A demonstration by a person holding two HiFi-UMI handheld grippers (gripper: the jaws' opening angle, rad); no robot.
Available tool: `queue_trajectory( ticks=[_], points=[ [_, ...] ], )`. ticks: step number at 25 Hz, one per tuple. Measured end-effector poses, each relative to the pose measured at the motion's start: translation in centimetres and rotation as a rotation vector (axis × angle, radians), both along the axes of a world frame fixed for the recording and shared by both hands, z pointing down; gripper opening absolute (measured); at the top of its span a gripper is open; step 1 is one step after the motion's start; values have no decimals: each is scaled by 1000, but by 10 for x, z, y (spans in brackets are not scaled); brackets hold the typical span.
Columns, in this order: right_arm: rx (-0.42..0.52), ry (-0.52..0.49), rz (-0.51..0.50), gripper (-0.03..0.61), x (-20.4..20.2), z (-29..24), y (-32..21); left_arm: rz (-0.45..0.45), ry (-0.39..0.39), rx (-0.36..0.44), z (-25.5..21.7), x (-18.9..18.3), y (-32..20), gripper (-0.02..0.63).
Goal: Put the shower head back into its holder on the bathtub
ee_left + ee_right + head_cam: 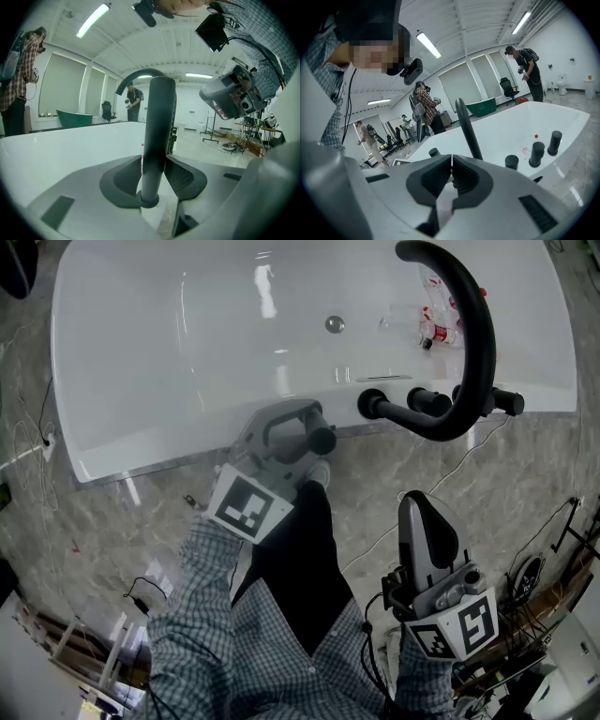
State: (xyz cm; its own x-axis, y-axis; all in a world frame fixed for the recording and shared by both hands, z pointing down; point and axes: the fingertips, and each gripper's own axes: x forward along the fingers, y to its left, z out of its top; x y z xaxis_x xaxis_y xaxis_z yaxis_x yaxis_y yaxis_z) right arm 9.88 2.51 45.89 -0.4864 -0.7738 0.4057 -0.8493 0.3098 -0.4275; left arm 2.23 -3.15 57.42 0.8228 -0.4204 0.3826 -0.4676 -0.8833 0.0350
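Around the shower head [159,117], the left claw [153,157] stands open.

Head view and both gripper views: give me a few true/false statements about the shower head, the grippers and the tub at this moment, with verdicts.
1. The shower head stands upright between the jaws of the left gripper. True.
2. The right gripper has its jaws wide apart. False: they are together, with nothing between them.
3. The right gripper rests on the rim of the bathtub. False: it is held over the floor, apart from the bathtub.
4. A black curved spout arches over the bathtub. True.
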Motion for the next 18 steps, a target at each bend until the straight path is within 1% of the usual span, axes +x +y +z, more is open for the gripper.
queue_trajectory(
  ticks=[4,7,11,13,14,15,17,18],
  points=[
    [-1,3,-16,17,-5,2,-2,-46,-1,-16,2,-17,9,127],
    [-2,9,-22,17,-6,3,-3,-97,-6,-18,-4,-33,14,126],
    [4,18,-29,17,-8,-4,-4,-185,5,-2,-28,-52,17,125],
    [8,15,-27,17,-11,-10,-5,-212,37,-1,-46,-58,19,117],
    [10,9,-27,17,-13,-14,-5,-220,46,-5,-54,-61,21,97],
    [11,3,-30,17,-15,-17,-5,-221,35,-12,-60,-62,24,72],
    [16,-3,-41,17,-21,-27,-4,-213,-24,-13,-71,-63,31,32],
    [21,-3,-47,17,-23,-33,-3,-213,-37,-6,-79,-62,32,26]
  ],
)
